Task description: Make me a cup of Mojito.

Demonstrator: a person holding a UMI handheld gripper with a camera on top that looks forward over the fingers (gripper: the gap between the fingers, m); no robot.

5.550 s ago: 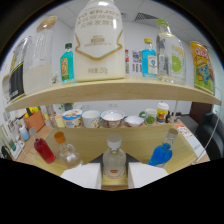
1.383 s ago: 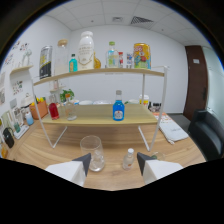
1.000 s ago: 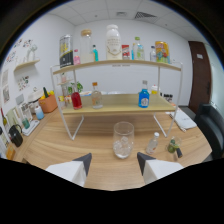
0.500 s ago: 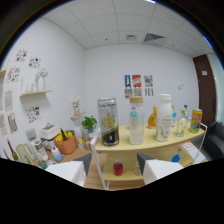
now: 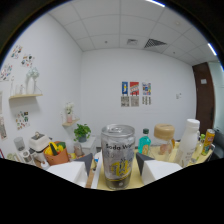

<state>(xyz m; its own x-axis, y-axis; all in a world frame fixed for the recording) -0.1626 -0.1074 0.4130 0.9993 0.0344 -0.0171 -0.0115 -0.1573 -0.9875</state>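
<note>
Shiny metal on the soda water can [image 5: 118, 156] with its glossy printed label standing between the parted matt white plastic fingers [image 5: 70, 172], smooth pale wood on the shelf [image 5: 165, 159] beneath, milky plastic on the white bottle [image 5: 188, 142], paper posters [image 5: 134, 94] on matt painted wall.

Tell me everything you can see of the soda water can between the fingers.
The soda water can stands upright on the pale yellow shelf, in the gap of the gripper. It looks like silvery metal with a plain top rim, dark lettering reading "Soda W..." and a yellow design lower down. Its top looks closed, though the lid itself is not visible. The white fingers flank it closely on both sides; whether they press on it cannot be told. A green bottle stands behind it.
</note>
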